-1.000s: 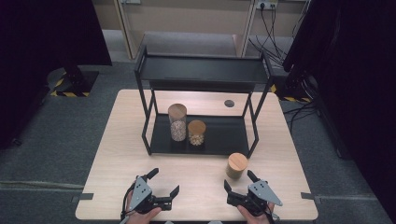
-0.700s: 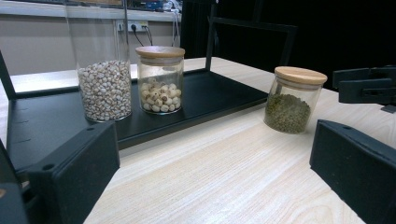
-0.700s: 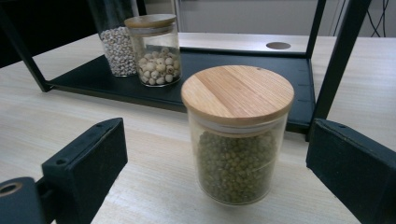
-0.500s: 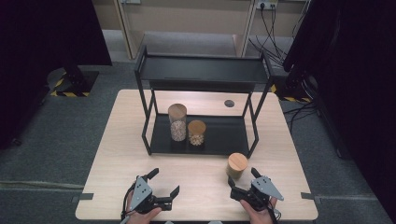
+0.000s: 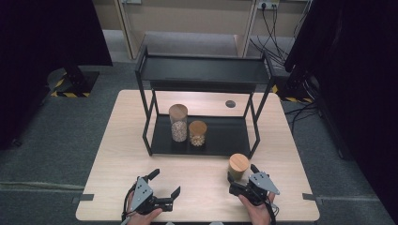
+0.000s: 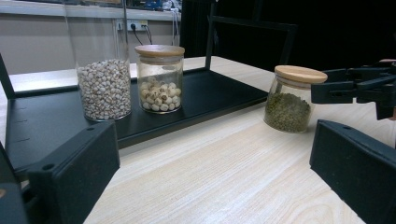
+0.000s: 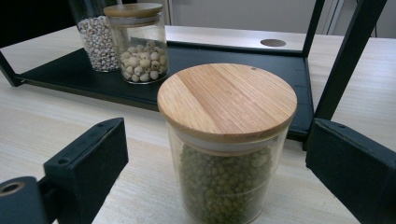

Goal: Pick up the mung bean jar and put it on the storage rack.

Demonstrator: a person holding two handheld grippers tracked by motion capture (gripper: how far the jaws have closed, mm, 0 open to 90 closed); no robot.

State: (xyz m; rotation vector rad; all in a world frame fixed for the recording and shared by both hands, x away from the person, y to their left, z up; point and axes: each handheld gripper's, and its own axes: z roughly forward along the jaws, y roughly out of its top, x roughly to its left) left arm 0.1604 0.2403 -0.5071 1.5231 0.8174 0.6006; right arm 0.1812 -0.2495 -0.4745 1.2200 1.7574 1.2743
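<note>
Wooden-lidded jar of green beans (image 7: 227,144) now sits between the jaws of my right gripper (image 5: 241,180), on the table (image 5: 117,140) just in front of the shelf rack (image 5: 205,75).

From the left: my left gripper (image 5: 165,183) rests where it was 1 second ago, jaws spread wide with nothing between them. On the rack's lower tray stand 2 jars, the tall grain jar (image 5: 178,123) and the short pale-seed jar (image 5: 197,133), unmoved. My right gripper has edged forward to the jar; its jaws have just closed slightly, yet both pads stand clear of the glass.
</note>
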